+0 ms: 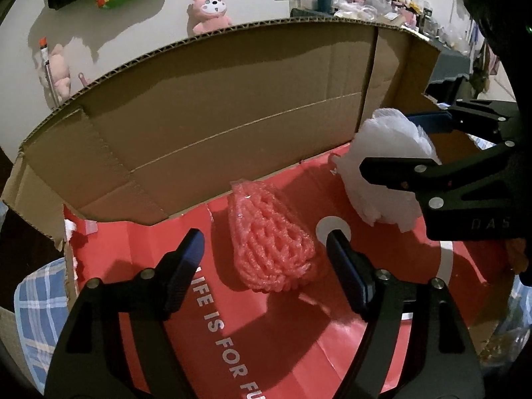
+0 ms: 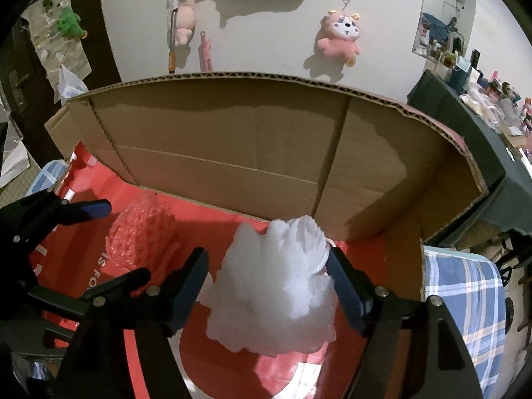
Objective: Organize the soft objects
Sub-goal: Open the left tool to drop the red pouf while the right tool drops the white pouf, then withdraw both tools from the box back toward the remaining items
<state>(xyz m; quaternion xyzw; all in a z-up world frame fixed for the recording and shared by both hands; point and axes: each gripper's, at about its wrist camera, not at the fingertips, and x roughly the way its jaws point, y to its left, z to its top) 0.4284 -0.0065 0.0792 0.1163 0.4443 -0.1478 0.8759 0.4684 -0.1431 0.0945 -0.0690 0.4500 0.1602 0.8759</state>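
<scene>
The red box floor (image 1: 186, 249) reads "LIFE IS FOR FU", cut off at the frame edge.

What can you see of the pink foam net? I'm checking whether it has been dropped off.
The pink foam net is a soft mesh sleeve of glossy foam strands, bunched into a cone, narrow end toward the cardboard wall. It lies on the box's red floor, between the left gripper's fingers, whose pads stand clear of it. It lies apart from the white net.
</scene>
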